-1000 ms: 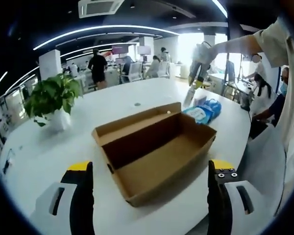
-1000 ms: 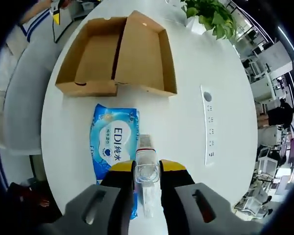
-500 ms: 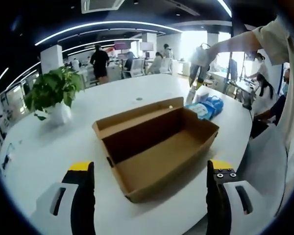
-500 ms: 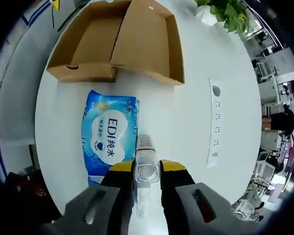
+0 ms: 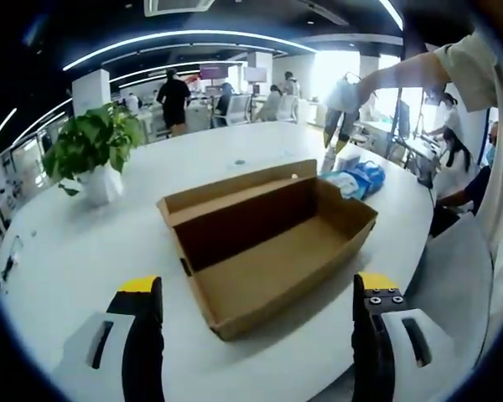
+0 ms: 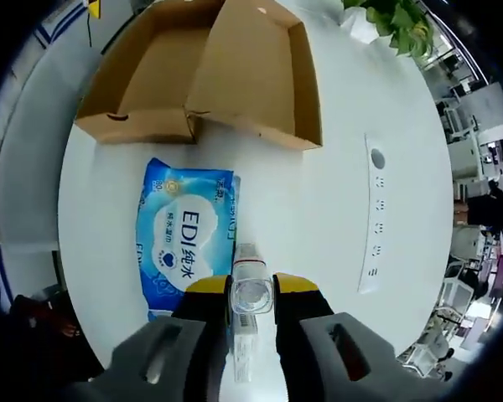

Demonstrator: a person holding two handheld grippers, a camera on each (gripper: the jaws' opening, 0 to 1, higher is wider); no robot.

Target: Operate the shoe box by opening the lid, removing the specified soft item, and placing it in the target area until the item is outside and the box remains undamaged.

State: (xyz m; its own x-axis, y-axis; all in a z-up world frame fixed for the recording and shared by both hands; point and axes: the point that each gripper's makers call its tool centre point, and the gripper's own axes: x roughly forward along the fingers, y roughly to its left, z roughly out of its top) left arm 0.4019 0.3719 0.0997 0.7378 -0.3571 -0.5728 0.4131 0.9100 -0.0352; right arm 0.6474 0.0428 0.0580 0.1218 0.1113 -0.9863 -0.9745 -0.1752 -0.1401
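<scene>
On the white desk (image 6: 318, 209), just to the left of the right claw (image 6: 251, 289) in its own view, lies the blue wipes pack (image 6: 184, 243), flat and label up, outside the shoe box (image 6: 197, 79). Its upper edge sits near the box's front wall without touching it. The right claw is closed on a small clear bottle (image 6: 250, 314), gripped between the two yellow-tipped jaws, the bottle's body lying along the pack's right edge. The shoe box stands open and looks empty, its lid folded back beside the tray.

In the left gripper view the same box (image 5: 268, 243) sits ahead of the left claw (image 5: 256, 293), between and beyond its jaws, which are spread wide and hold nothing. The wipes pack (image 5: 352, 180) lies past the box's far right corner, with the right claw (image 5: 331, 155) coming down beside it from a person's outstretched arm (image 5: 419, 75).

A potted plant (image 5: 92, 159) stands well apart on the left of the desk. A white power strip (image 6: 370, 218) is set into the desk surface right of the box.
</scene>
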